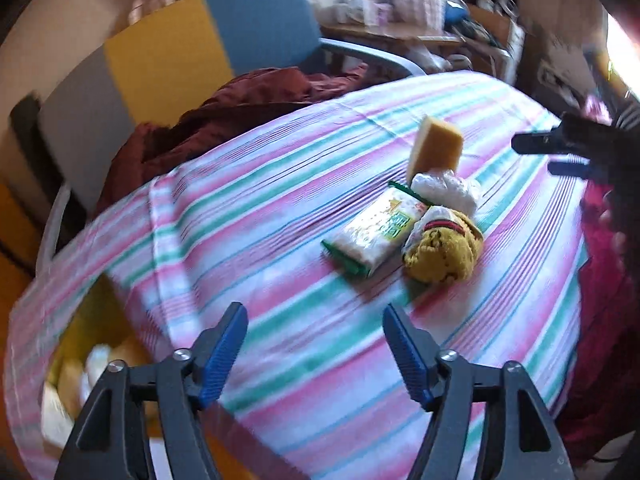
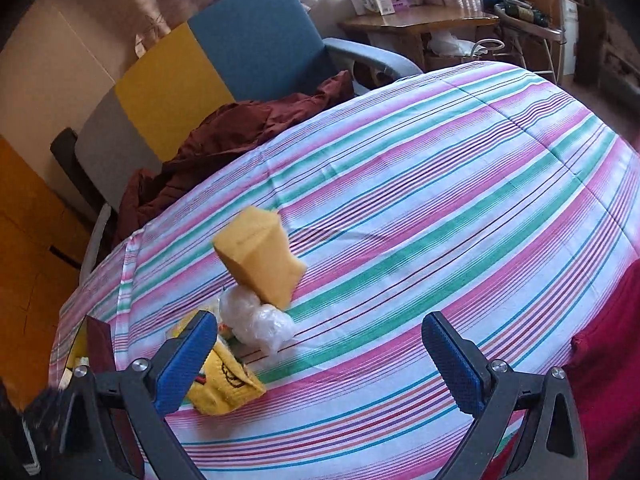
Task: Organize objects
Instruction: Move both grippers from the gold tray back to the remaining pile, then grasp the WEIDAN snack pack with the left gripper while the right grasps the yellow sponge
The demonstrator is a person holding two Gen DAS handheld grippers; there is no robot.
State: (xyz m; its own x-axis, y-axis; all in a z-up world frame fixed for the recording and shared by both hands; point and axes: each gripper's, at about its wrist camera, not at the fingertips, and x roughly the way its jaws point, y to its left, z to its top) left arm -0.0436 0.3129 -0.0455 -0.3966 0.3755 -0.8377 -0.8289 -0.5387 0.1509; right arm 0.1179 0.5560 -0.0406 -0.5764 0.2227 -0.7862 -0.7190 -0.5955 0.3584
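Your left claw (image 1: 314, 322) gapes wide, empty, over the striped counter (image 1: 280, 216)'s near edge; your right claw (image 2: 320, 336) too. Mid-counter, sponge (image 1: 436, 146) tilts atop a plastic bundle (image 1: 446, 190): light, squashy, probably tippy. Pinch its broad faces.

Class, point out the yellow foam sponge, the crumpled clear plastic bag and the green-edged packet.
yellow foam sponge (image 2: 260, 258), right wrist view, front face.
crumpled clear plastic bag (image 2: 256, 322), right wrist view, middle bulge.
green-edged packet (image 1: 372, 232), left wrist view, top face.

yellow sock (image 2: 226, 384) half behind left pad, packet (image 1: 370, 232) print blurred — unreadable
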